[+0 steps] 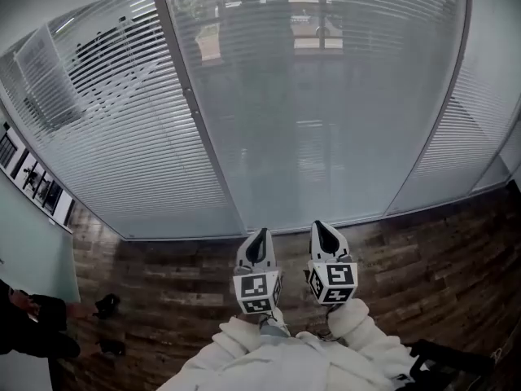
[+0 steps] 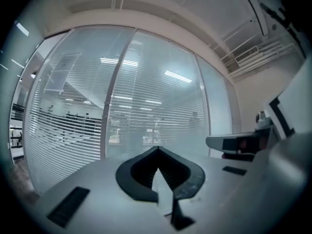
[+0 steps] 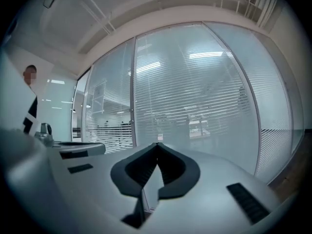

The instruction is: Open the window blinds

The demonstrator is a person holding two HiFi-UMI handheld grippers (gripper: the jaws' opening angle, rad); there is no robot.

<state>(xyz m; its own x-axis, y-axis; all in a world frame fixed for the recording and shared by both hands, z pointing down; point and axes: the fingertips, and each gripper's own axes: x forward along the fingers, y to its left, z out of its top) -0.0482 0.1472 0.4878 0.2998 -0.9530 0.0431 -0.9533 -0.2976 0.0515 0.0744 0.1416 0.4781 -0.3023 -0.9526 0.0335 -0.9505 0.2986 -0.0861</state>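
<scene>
Head view shows the window blinds (image 1: 326, 112) covering a tall glazed wall ahead, well apart from both grippers. On the left panel (image 1: 114, 145) the slats are partly turned and dark shows between them. The middle and right panels look shut. I judge the slats to be thin, light and easy to bend, so they should not be pinched; a wand or cord is the better place to take hold. A thin line (image 1: 129, 55) hanging on the left panel may be such a wand, but I cannot tell for sure. The left gripper (image 1: 259, 236) points level at the wall, its jaws fully together with nothing between them. The right gripper (image 1: 321, 226), just beside it, is also closed and empty.
</scene>
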